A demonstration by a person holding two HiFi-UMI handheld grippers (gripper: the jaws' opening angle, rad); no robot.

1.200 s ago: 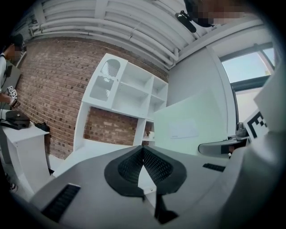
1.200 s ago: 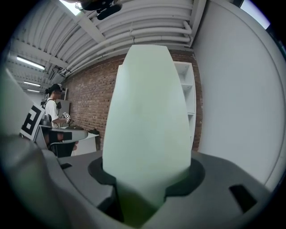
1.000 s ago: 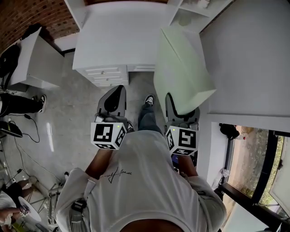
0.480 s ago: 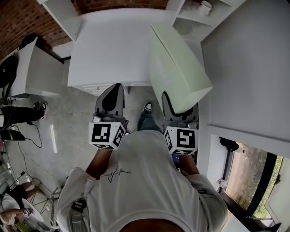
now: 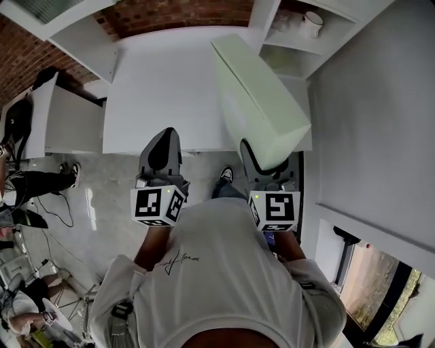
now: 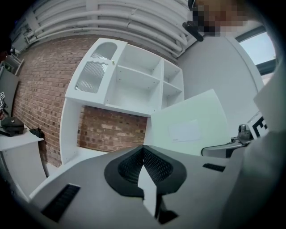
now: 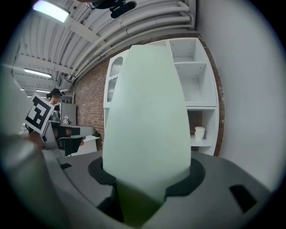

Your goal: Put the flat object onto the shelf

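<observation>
Now the white desk top lies closer under the grippers than a second ago, its drawer fronts have dropped out of the head view, and a white cup has come into sight in the shelf unit at upper right. The right gripper is clamped on the lower end of the flat object, a pale green panel that now slants up over the desk's right edge toward the shelf unit, not yet on it. The left gripper holds nothing; its jaws seem to meet at the tips, though a pale sliver shows lower between them. Behind the desk runs a brick wall, a grey wall stands at right, and the floor is pale stone.
</observation>
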